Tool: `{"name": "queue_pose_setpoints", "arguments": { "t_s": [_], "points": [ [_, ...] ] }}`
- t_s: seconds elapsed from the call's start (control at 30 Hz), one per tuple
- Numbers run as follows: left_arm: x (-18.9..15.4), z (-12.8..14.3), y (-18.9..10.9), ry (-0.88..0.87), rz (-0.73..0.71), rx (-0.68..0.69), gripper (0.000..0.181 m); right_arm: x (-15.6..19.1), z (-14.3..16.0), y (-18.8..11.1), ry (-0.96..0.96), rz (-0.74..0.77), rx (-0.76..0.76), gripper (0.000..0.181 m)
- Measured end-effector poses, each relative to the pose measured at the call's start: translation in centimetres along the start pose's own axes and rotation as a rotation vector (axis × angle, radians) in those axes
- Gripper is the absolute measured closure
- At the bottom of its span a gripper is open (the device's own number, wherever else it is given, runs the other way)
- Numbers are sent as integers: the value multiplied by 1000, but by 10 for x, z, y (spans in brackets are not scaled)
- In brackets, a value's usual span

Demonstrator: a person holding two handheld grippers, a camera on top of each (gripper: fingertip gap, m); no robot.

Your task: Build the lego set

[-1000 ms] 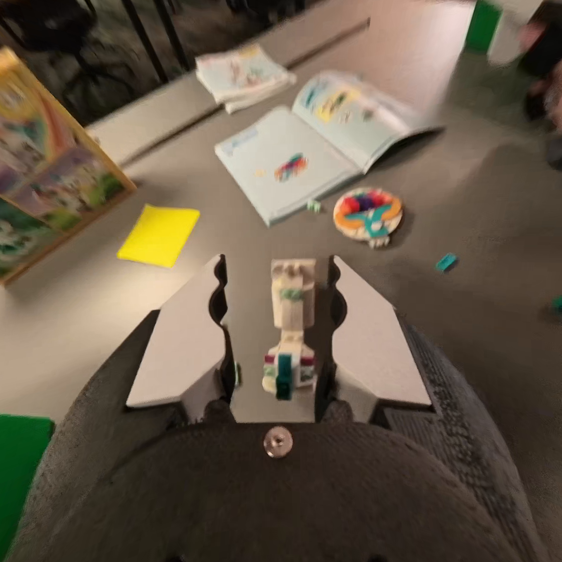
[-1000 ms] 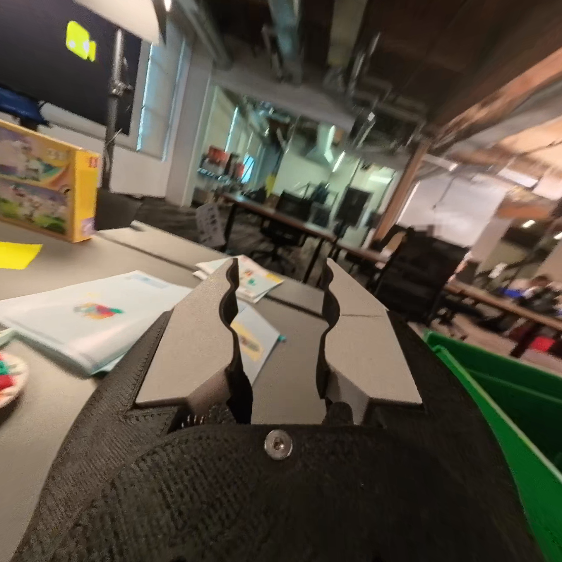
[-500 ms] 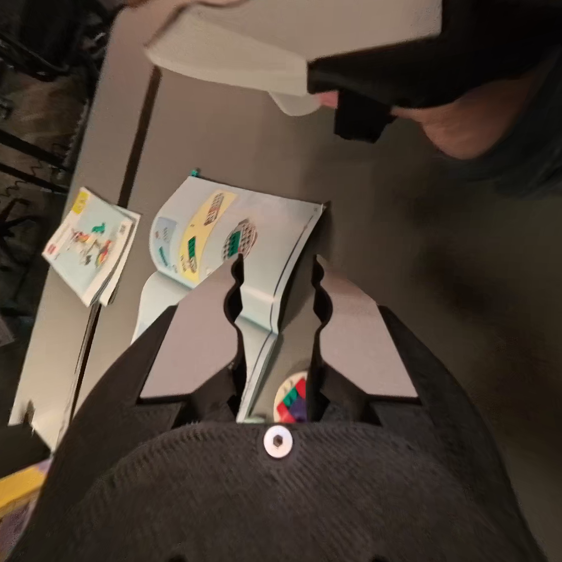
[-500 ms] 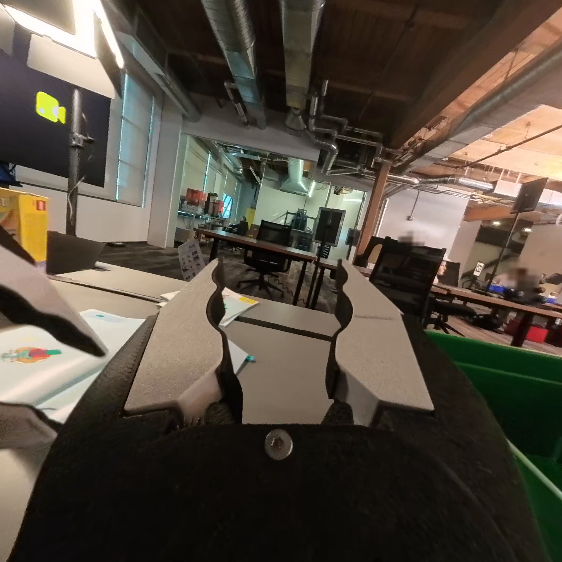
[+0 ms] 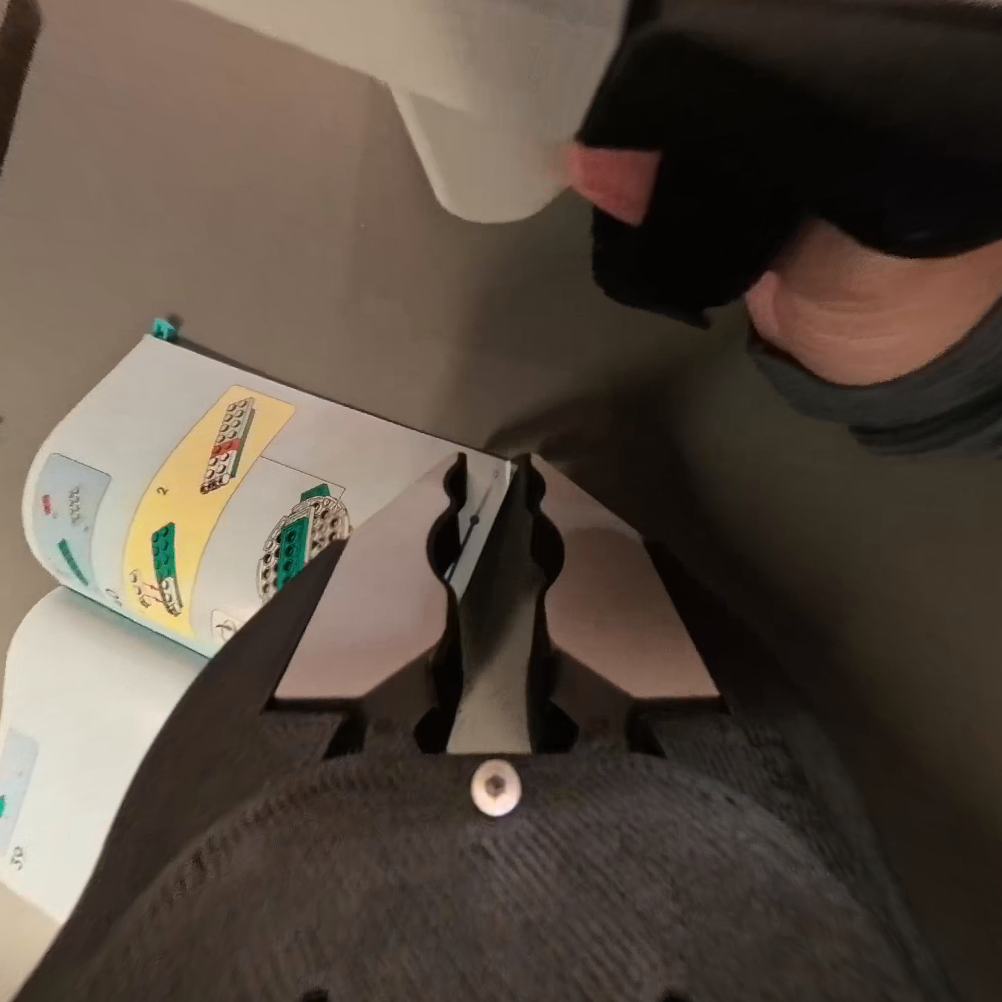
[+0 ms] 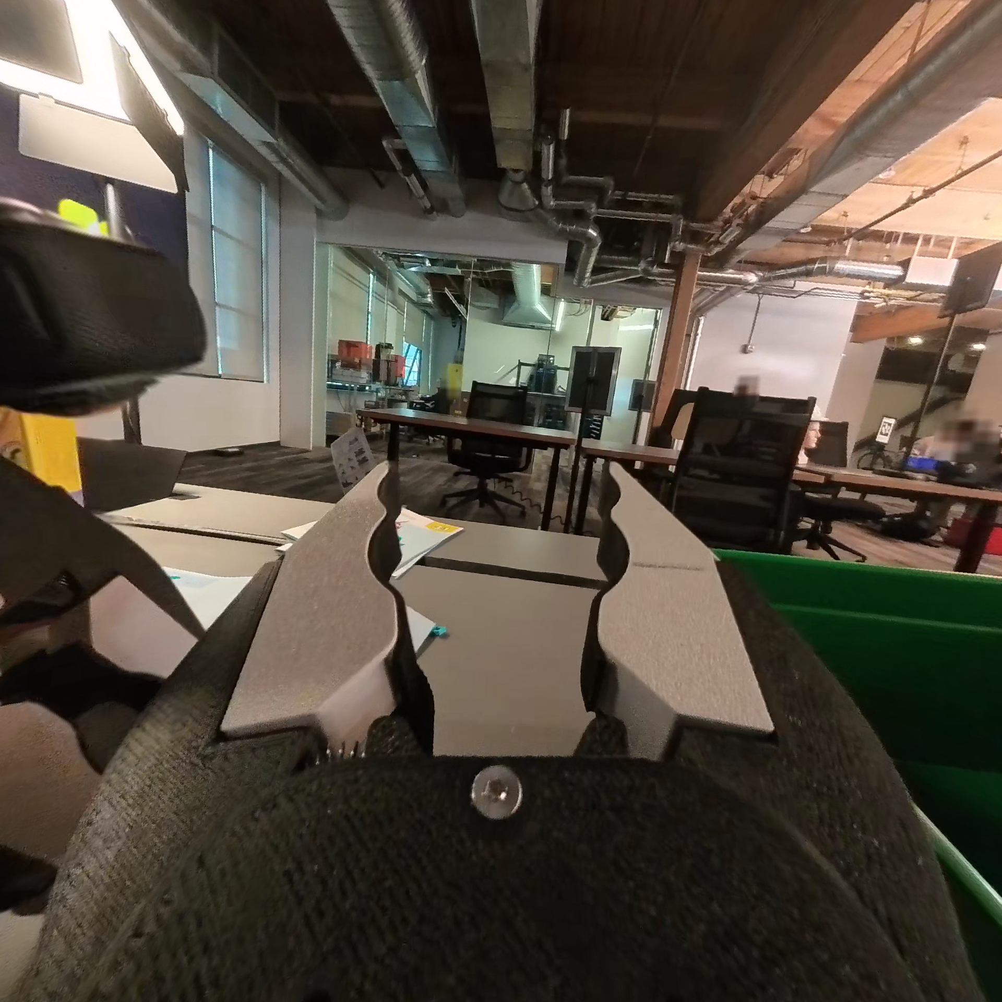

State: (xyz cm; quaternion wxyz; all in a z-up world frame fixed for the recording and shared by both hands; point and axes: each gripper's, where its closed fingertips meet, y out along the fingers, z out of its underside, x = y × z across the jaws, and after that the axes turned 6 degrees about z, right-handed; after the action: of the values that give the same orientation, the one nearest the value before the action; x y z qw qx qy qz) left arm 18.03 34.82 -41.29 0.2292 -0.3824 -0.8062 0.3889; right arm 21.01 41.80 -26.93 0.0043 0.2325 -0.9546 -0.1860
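Instruction booklet (image 5: 179, 488) lies open on the bench (image 5: 244, 217), near its edge; no loose bricks nearby. My left gripper (image 5: 490, 471) hangs over its corner, narrowed and empty; my right gripper (image 6: 499, 499) gapes wide, empty. Judging so, I'm checking the step; next, fetch that piece.

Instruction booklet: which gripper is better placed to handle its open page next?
Left, probably. The left gripper hangs over the open instruction booklet, its tips at the page's edge; the right gripper faces bare table.
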Motion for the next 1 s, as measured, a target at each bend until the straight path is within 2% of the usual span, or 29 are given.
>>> {"name": "queue_pose_setpoints", "arguments": {
  "t_s": [0.1, 0.13, 0.17, 0.33, 0.5, 0.63, 0.7, 0.83, 0.9, 1.0],
  "points": [
    [-1, 2, 3, -63, 29, 5, 169, 0, 2, 0, 9, -6, 8, 110],
    [-1, 2, 3, -85, 40, 3, 179, 1, 2, 1, 11, -11, 13, 110],
    [-3, 2, 4, -102, 51, -5, 181, 2, 3, 1, 13, -14, 15, 110],
    [-3, 2, 2, -244, 122, -41, 181, 3, 3, 0, 14, -25, 17, 112],
    [3, -7, -17, -476, 234, -213, 181, 6, 2, -1, 14, -43, 17, 115],
    [19, -20, -54, -640, 286, -445, 181, 16, 2, -2, -16, -84, 22, 120],
    [37, -22, -84, -683, 199, -589, 181, 24, 2, -3, -56, -114, 23, 126],
    [72, 8, -150, -731, -160, -763, 181, 55, 11, -9, -167, -254, 63, 155],
    [80, 32, -173, -765, -295, -772, 181, 76, 19, -15, -225, -359, 106, 175],
    [83, 63, -191, -807, -403, -755, 181, 112, 33, -29, -318, -543, 150, 181]
  ]
}}
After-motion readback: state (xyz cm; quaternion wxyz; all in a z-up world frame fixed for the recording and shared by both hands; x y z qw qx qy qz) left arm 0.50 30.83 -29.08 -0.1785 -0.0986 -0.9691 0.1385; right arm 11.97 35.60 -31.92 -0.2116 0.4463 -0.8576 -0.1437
